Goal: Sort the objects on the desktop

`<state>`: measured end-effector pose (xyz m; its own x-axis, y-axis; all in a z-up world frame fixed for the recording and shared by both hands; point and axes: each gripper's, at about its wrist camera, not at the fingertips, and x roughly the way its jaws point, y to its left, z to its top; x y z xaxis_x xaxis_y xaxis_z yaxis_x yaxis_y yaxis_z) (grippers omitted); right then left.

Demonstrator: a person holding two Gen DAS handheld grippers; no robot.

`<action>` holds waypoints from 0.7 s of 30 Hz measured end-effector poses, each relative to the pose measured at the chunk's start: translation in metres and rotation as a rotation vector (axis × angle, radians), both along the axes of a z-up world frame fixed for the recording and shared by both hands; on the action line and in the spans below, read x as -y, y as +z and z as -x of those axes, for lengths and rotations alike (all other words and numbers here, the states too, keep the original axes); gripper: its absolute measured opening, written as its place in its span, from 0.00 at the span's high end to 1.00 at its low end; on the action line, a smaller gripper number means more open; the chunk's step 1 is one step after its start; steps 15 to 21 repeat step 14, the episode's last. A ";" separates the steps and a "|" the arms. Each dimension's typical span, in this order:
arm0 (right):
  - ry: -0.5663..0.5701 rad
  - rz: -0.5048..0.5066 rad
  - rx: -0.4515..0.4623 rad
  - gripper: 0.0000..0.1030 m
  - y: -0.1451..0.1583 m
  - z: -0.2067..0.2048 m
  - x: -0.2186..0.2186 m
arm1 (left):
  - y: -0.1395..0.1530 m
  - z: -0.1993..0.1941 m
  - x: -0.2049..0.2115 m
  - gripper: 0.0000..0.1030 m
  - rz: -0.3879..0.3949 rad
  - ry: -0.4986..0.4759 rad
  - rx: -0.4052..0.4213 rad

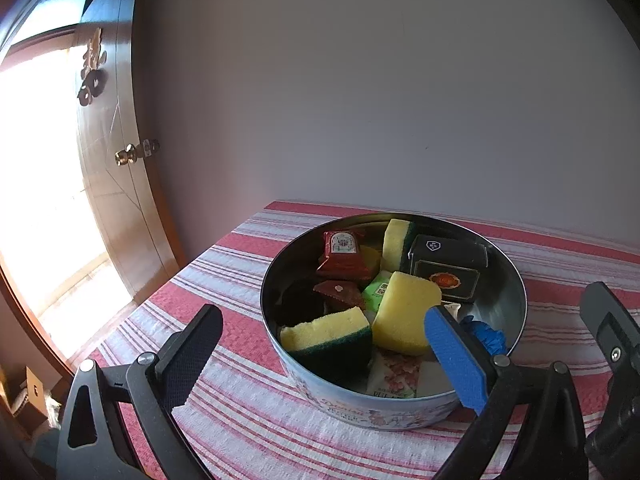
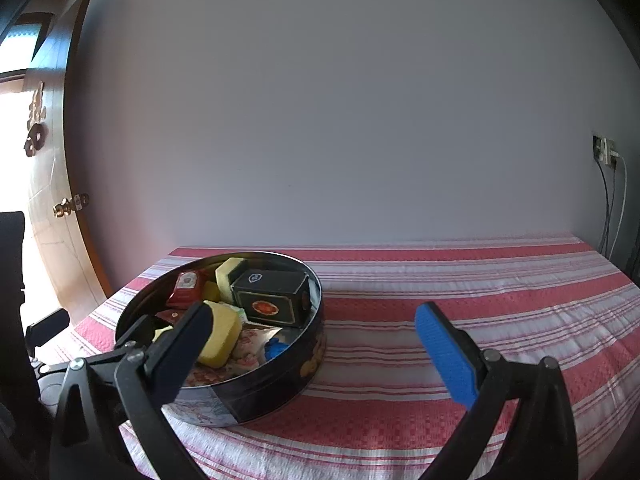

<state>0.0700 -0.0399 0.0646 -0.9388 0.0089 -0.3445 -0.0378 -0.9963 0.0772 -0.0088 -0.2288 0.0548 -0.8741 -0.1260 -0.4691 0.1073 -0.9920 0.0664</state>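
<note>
A round metal tin (image 1: pixel 508 280) (image 2: pixel 280 376) stands on the striped cloth. It holds yellow-and-green sponges (image 1: pixel 332 336) (image 2: pixel 222 340), a black box (image 1: pixel 448 268) (image 2: pixel 272 300), red packets (image 1: pixel 342 254) (image 2: pixel 186 286), a green packet (image 1: pixel 378 290), a blue object (image 1: pixel 486 334) (image 2: pixel 276 349) and a floral sachet (image 1: pixel 394 376). My left gripper (image 1: pixel 320 354) is open just before the tin's near rim, holding nothing. My right gripper (image 2: pixel 308 344) is open at the tin's right side, also holding nothing. Part of the right gripper's body (image 1: pixel 612 360) shows at the left wrist view's right edge.
A red-and-white striped tablecloth (image 2: pixel 440 280) covers the table against a plain wall. A wooden door (image 1: pixel 120 200) with a brass knob stands at the left. A wall socket with cables (image 2: pixel 608 156) is at the far right, past the table's corner.
</note>
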 end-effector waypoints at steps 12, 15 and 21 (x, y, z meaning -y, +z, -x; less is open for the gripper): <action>-0.012 0.010 -0.001 0.00 0.002 -0.001 -0.001 | 0.004 -0.001 0.001 0.01 0.003 0.011 -0.017; -0.010 0.010 0.003 0.00 0.002 0.000 -0.002 | 0.003 0.000 0.001 0.01 0.010 0.013 -0.010; -0.010 0.010 0.003 0.00 0.002 0.000 -0.002 | 0.003 0.000 0.001 0.01 0.010 0.013 -0.010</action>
